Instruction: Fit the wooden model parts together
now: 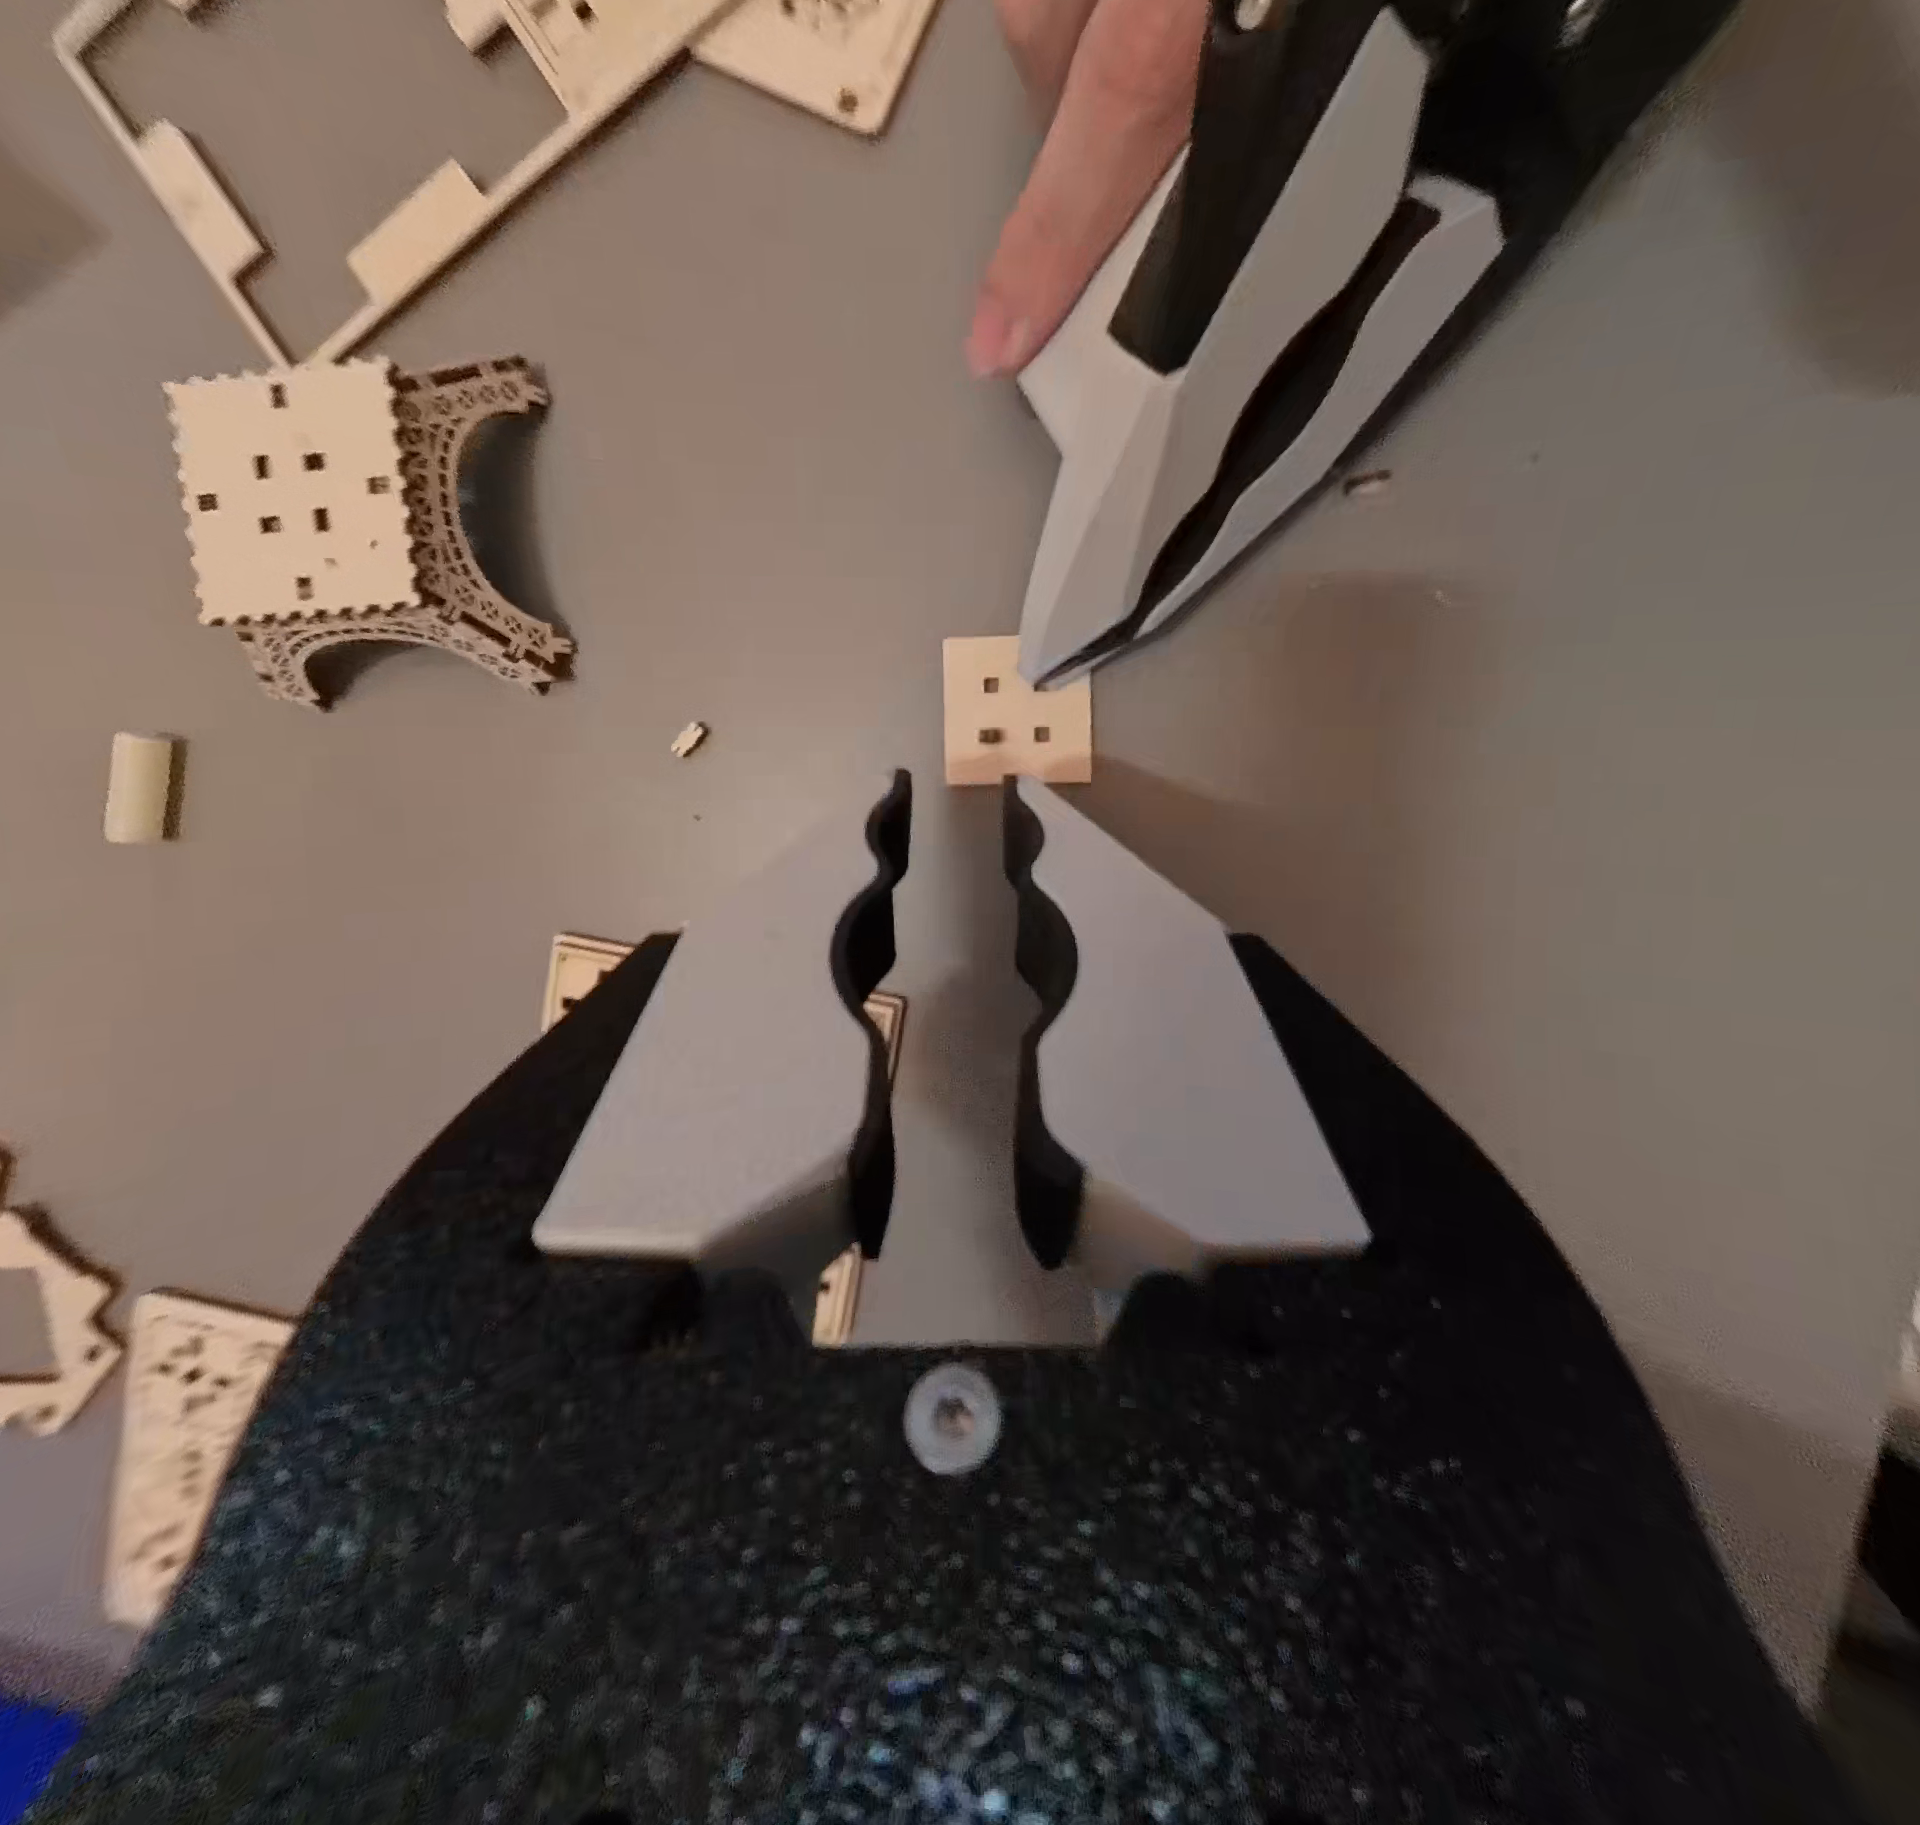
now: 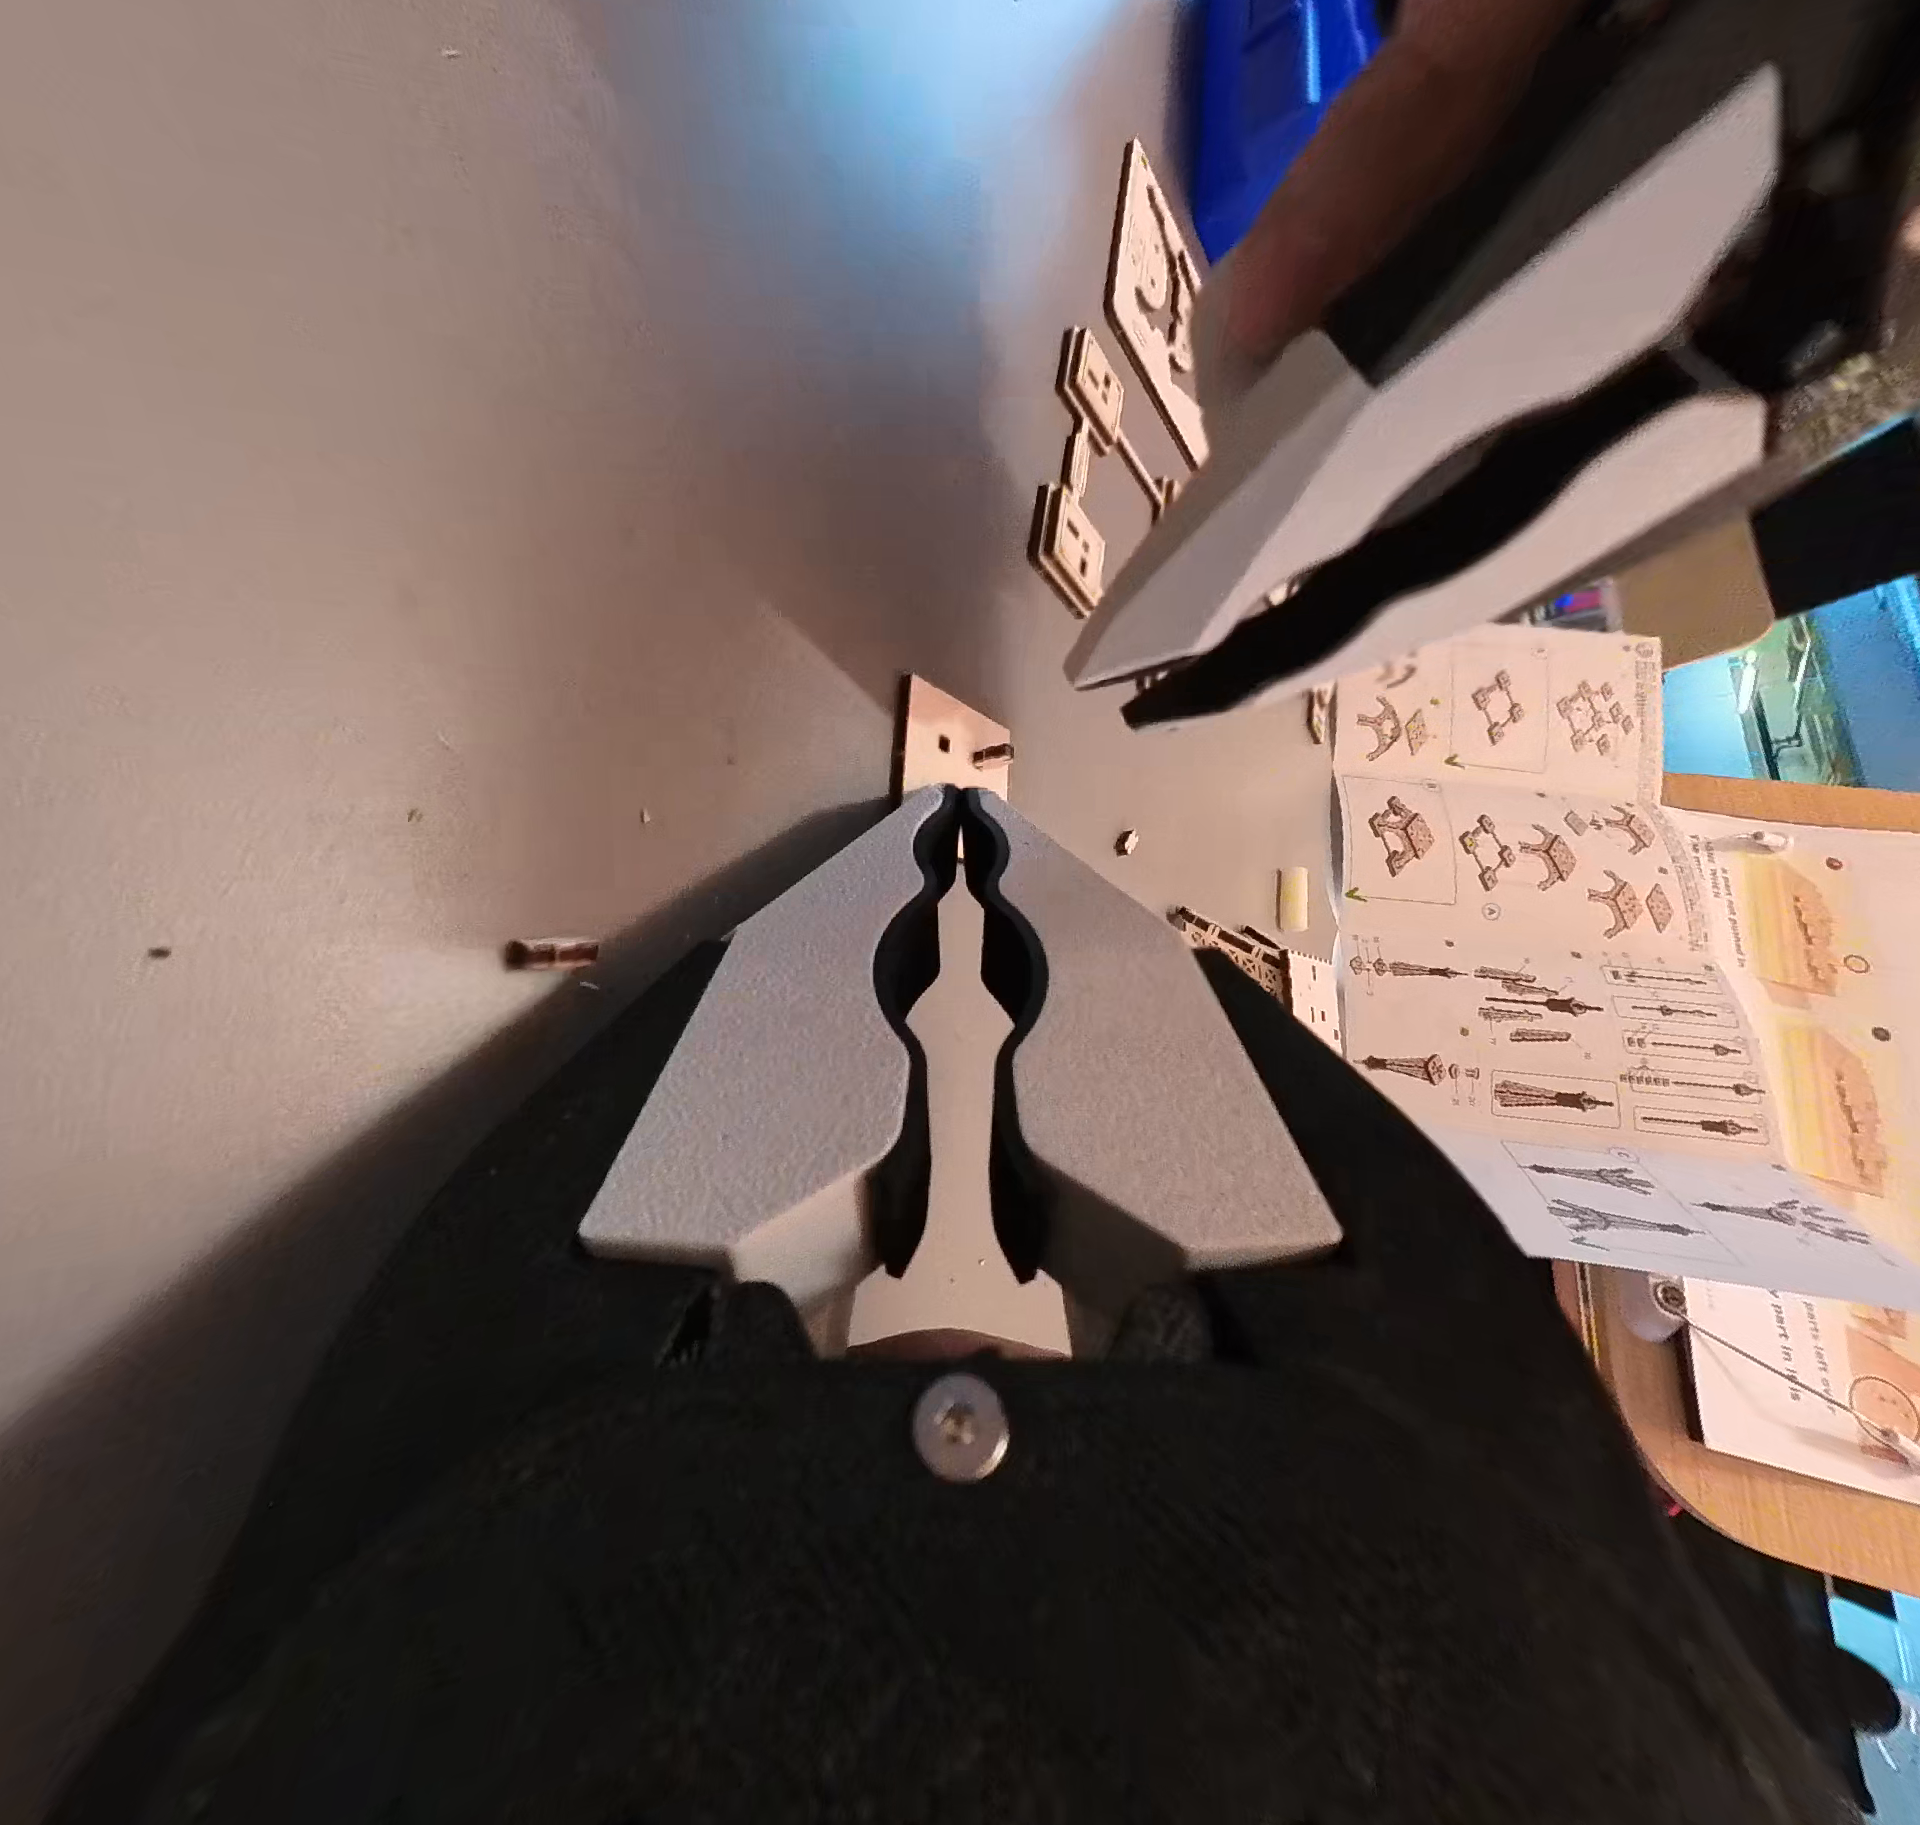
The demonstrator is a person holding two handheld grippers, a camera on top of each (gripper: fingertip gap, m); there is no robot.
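In the left wrist view, the left tongs point(image 1: 956, 780) hovered low over the grey table point(image 1: 727, 425) with their fingers spread and nothing between them. The tip of one finger sat just at the near edge of a small square wooden plate point(image 1: 1013, 736) with little square holes, which lay flat on the table. From the upper right, the right tongs point(image 1: 1044, 679) came down with their tips pressed together on the far corner of that plate; whether they pinched something small there could not be told. A person's fingers point(image 1: 1081, 165) rested along the side of that tool. To the left stood the arched wooden tower base point(image 1: 353, 528) with its flat, slotted top. Beyond it lay an emptied part sheet point(image 1: 312, 165), and near it a small pale cylinder point(image 1: 143, 788) and a tiny wooden peg point(image 1: 688, 738).

In the right wrist view, the right tongs point(image 2: 958, 794) were closed tip to tip right at the edge of the square wooden plate point(image 2: 935, 747), from which a short peg point(image 2: 994, 754) stuck out. The left tongs point(image 2: 1132, 700) hung above and to the right, blurred. A loose peg point(image 2: 551, 952) lay on the table point(image 2: 520, 425) to the left. An instruction sheet point(image 2: 1558, 944) with assembly drawings lay to the right, with more wooden part frames point(image 2: 1091, 487) farther away beside a blue bin point(image 2: 1278, 61).
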